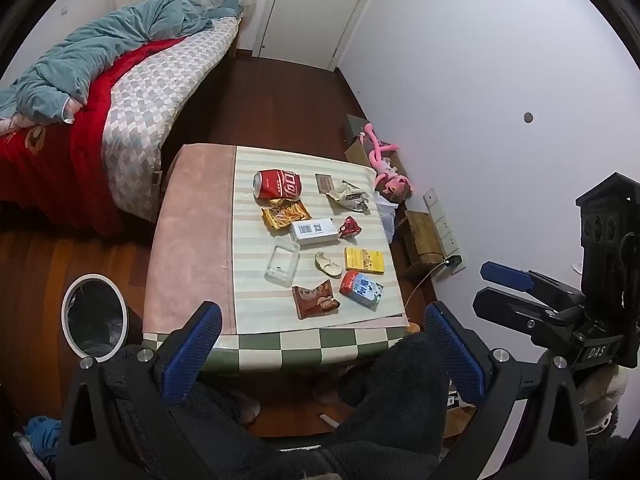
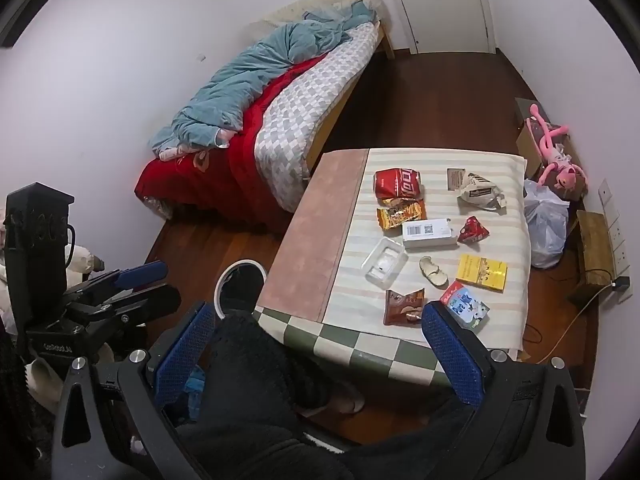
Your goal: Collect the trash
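Striped-cloth worktop (image 1: 256, 312): crushed red aluminium drink can (image 1: 277, 184), brown foil snack wrapper (image 1: 315, 300). Left tool (image 1: 322, 354), right tool (image 2: 318, 354): both released, holding nothing.

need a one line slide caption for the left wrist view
Open left gripper held back from a table strewn with trash, including a crushed red can and snack wrappers, bin on the floor beside it.
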### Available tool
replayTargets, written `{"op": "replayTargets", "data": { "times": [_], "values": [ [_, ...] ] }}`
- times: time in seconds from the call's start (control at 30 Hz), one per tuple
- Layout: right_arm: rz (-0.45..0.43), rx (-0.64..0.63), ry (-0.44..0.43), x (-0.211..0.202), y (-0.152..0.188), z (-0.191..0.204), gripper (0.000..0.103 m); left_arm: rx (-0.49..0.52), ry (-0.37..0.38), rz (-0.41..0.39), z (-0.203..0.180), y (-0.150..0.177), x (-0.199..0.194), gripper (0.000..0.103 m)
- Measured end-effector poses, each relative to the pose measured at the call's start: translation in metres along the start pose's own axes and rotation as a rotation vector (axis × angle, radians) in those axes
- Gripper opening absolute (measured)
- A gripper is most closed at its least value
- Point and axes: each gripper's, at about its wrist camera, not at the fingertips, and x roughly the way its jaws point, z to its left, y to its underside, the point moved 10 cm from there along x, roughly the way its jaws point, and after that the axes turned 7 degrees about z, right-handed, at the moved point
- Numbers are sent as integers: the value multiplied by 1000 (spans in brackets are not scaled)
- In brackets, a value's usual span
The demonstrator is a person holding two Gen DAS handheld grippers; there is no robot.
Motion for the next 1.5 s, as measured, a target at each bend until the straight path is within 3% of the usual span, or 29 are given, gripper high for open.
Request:
{"op": "replayTargets", "data": {
  "times": [1.5],
  "values": [
    [-17, -14, -16, -14, -5, 9, 103, 33, 11, -15, -17, -6, -8, 103]
  ]
}}
